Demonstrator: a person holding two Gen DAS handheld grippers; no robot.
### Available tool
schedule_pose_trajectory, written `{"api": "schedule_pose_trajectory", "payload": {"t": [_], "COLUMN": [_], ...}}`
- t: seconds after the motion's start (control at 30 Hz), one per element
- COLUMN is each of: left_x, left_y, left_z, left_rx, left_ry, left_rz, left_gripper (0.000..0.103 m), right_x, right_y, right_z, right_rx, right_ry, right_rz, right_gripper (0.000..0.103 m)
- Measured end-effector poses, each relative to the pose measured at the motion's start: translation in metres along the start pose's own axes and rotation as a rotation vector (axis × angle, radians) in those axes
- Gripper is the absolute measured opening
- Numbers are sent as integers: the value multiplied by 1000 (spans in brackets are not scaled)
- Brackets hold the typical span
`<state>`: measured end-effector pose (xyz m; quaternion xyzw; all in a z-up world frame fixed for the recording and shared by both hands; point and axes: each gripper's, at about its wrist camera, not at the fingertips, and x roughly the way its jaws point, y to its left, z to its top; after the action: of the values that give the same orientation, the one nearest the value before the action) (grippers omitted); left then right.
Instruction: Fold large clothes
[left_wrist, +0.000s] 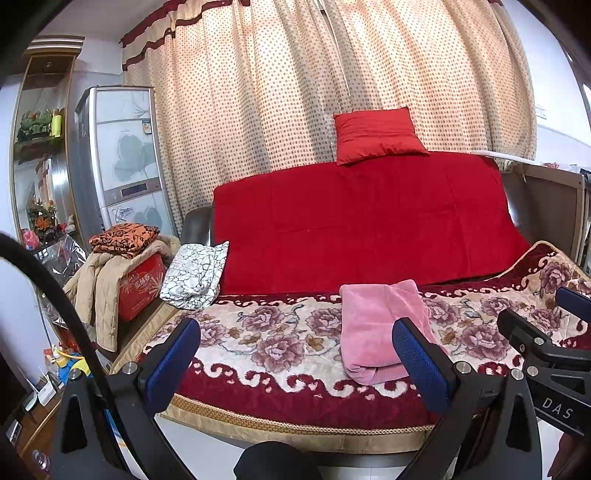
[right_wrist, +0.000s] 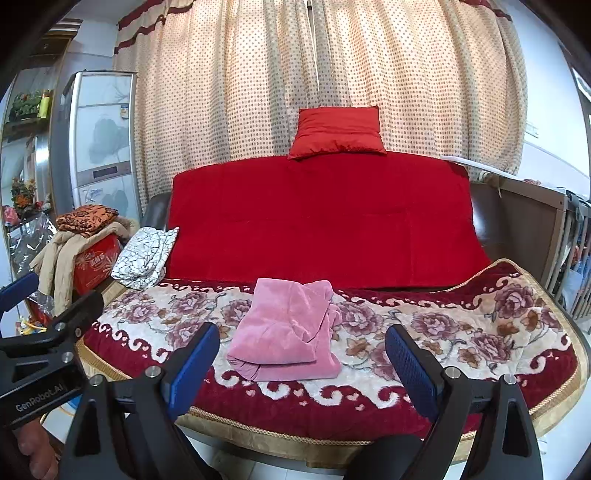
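Just beyond hand-held gripper (right_wrist: 303, 354), pink garment (right_wrist: 286, 341)

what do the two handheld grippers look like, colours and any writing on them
Both grippers, left and right, have black angular frames with silver bolts and blue textured finger pads. White lettering reads GenRobot.AI on the left one, DAS on the right. A black cable arcs beside the left.

"DAS" on the right gripper (left_wrist: 557, 406) at lower right, "GenRobot.AI" on the left gripper (right_wrist: 38, 393) at lower left

Folded garment (right_wrist: 284, 332) on sofa seat (right_wrist: 461, 332), cushion (right_wrist: 338, 133) behind.
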<state>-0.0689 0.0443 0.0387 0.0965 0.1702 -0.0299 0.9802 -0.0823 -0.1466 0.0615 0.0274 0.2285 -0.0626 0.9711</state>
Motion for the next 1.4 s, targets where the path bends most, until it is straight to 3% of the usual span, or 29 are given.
{"api": "schedule_pose_trajectory", "payload": {"t": [1.4], "left_x": [-8], "left_y": [-3], "left_z": [4], "left_rx": [5], "left_ry": [-17], "left_rz": [-11], "left_gripper": [103], "right_x": [-9], "right_y": [6], "right_z": [2], "right_rx": [-17], "right_ry": [-30], "right_rz": [-42], "right_gripper": [93]}}
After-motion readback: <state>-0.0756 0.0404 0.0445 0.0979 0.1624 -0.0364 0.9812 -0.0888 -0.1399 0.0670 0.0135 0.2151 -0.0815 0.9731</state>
